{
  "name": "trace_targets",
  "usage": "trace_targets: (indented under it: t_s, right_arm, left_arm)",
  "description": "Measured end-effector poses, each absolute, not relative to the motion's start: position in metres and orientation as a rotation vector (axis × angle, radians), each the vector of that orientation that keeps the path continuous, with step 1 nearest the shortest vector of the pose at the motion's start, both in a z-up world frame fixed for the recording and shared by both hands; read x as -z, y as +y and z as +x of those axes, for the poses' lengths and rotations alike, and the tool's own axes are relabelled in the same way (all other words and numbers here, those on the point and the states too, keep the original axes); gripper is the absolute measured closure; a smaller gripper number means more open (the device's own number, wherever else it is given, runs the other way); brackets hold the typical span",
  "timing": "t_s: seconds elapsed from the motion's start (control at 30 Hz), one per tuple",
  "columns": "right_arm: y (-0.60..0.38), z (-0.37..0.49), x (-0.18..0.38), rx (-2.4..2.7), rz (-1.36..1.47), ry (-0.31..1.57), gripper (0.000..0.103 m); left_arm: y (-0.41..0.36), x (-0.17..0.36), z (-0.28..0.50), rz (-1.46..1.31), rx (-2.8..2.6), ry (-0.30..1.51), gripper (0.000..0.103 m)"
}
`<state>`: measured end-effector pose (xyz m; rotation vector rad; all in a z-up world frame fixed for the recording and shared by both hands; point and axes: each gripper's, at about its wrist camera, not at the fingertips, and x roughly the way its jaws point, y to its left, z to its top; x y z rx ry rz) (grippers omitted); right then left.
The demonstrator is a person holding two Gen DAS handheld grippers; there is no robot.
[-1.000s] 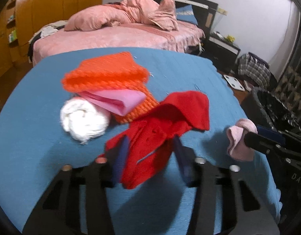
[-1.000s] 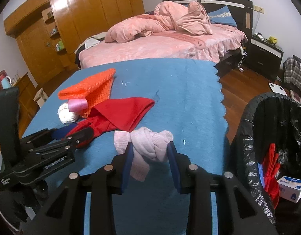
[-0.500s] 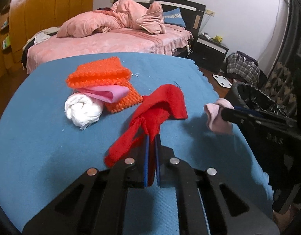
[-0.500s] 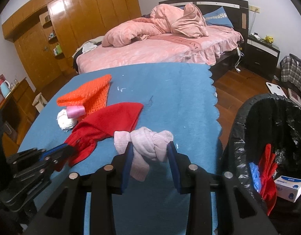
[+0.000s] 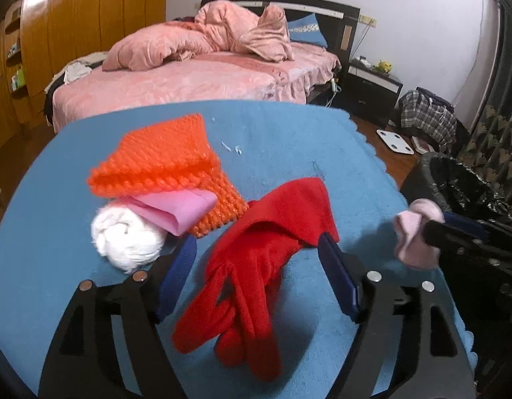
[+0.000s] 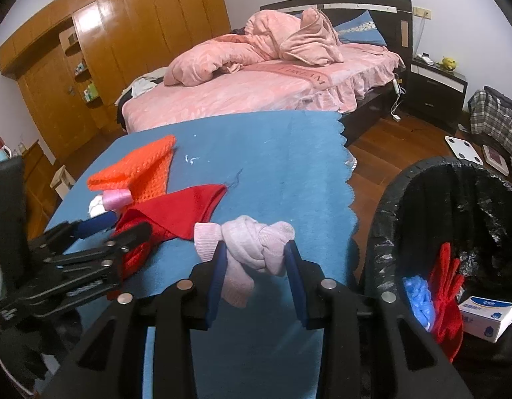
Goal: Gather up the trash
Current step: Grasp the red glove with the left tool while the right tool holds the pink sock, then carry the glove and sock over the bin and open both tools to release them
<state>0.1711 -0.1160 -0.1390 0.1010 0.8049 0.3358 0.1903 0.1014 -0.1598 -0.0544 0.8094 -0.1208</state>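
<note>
Left gripper (image 5: 256,279) is opening its jaws, and the red glove (image 5: 256,266) lies loose between them on the blue bench (image 5: 282,139), its fingers pointing back at the gripper. Right gripper (image 6: 256,266), tilted down, squeezes the pink sock ball (image 6: 252,246). Just to its right sits the black trash bin (image 6: 455,179).

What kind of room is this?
A bedroom, most likely: a bed with a rumpled pink duvet, a wooden wardrobe along the wall, and a dark nightstand beside the bed.
</note>
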Motion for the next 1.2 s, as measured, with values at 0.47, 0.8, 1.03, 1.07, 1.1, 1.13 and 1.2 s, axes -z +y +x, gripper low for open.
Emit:
trace_targets:
  t_s: [0.47,0.8,1.03,1.07,1.1,1.13,1.2]
  right_arm:
    - [-0.122,0.172,0.134,-0.331,0.108,0.793,0.068]
    - [-0.132,0.163,0.102,-0.341,0.119,0.728,0.068]
    - [-0.145,0.150,0.079,-0.340,0.120,0.681,0.068]
    - [-0.147,0.149,0.076,-0.337,0.120,0.675,0.068]
    - [-0.150,0.147,0.074,-0.334,0.120,0.669,0.068]
    - [-0.153,0.144,0.072,-0.331,0.122,0.663,0.068]
    - [-0.163,0.139,0.066,-0.321,0.127,0.647,0.068]
  left_arm:
    - [0.094,0.173,0.191,-0.094,0.193,0.847,0.093]
    - [0.093,0.119,0.162,-0.143,0.203,0.715,0.093]
    - [0.083,0.085,0.149,-0.142,0.211,0.657,0.093]
    - [0.081,0.082,0.147,-0.143,0.214,0.650,0.093]
    - [0.078,0.077,0.145,-0.140,0.218,0.642,0.093]
    - [0.075,0.074,0.143,-0.137,0.225,0.636,0.093]
    - [0.068,0.068,0.142,-0.129,0.237,0.626,0.093]
